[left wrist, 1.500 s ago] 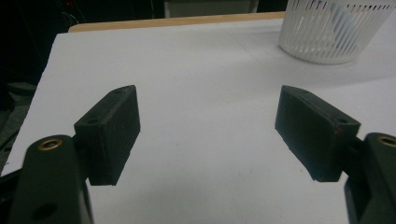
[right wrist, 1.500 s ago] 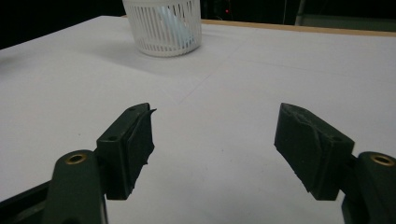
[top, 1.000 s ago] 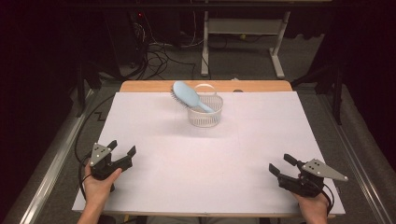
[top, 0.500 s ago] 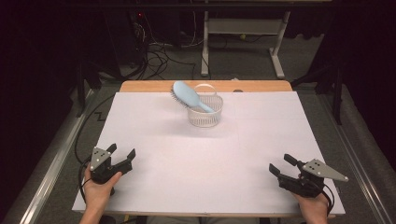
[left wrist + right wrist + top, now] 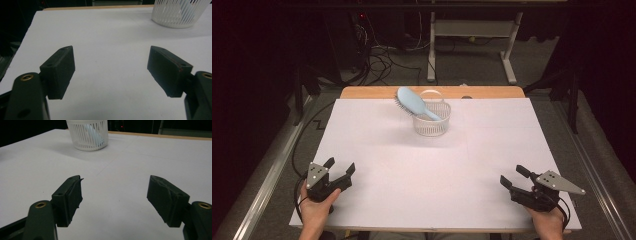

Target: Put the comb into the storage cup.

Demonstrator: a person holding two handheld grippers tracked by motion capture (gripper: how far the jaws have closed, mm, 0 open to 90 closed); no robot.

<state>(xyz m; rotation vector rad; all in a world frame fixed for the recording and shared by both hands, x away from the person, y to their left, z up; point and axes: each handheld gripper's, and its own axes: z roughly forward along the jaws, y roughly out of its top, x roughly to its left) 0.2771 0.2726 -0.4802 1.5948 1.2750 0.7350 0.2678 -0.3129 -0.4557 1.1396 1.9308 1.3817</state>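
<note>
Resting with its handle inside the white basket (image 5: 432,119), the blue hairbrush (image 5: 414,102) is looking placed; left gripper (image 5: 339,170) and right gripper (image 5: 513,177) are idling well short of the basket, jaws spread wide, gripping nothing.

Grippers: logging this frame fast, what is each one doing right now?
Left gripper: open, fingers apart, holding nothing, near the table's front left corner.
Right gripper: open, fingers apart, holding nothing, near the front right corner.

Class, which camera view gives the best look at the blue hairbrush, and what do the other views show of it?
The high view: the whole blue hairbrush shows, leaning in the white basket, head sticking out over the rim. The left gripper view and the right gripper view catch only pale blue bits through the basket's slats.
</note>
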